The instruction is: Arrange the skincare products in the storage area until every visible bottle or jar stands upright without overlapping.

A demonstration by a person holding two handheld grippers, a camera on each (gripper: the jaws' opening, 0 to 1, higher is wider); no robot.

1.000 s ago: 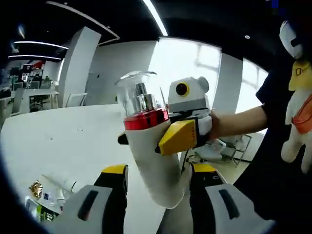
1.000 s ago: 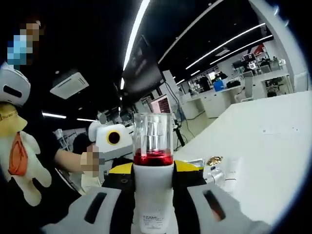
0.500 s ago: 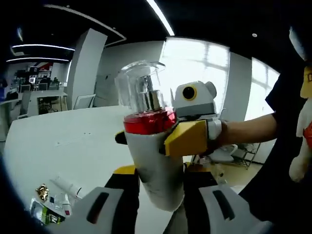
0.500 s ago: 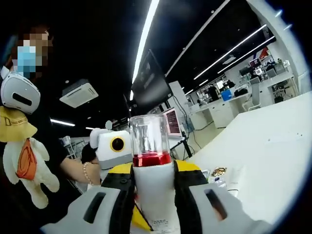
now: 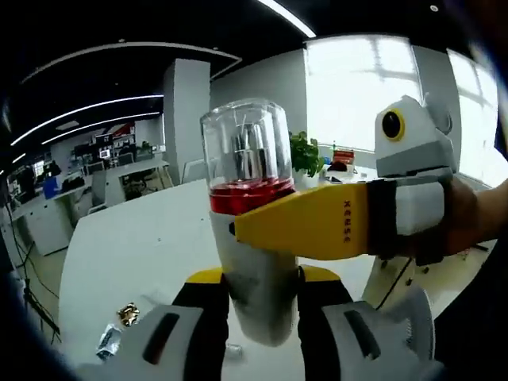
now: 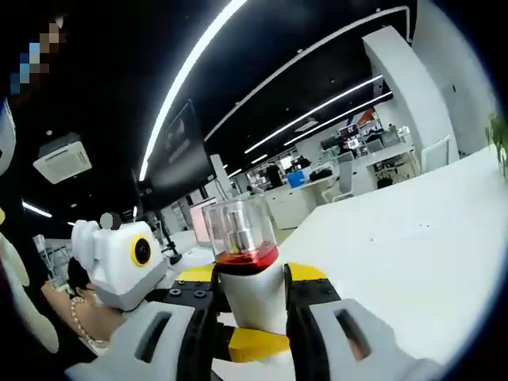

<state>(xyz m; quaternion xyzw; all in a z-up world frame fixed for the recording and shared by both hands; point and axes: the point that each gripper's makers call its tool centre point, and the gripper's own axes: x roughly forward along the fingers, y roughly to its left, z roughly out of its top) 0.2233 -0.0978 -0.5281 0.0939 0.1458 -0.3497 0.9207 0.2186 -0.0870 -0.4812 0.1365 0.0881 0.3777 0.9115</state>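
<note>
One white pump bottle [image 5: 252,262] with a red collar and clear cap is held up above the white worktop [image 5: 135,254], upright between both tools. The left gripper [image 5: 262,298] is clenched on its lower body; the right gripper [image 6: 248,298] is clenched just under the collar. Two small items [image 5: 119,325] lie on the worktop below.

**Little I can read**

In my left gripper view, the right gripper [image 5: 238,231] crosses in front, and its yellow jaw carries a short row of small red letters printed sideways; I cannot make out the word. I find no legible print on the bottle [image 5: 250,238].
</note>
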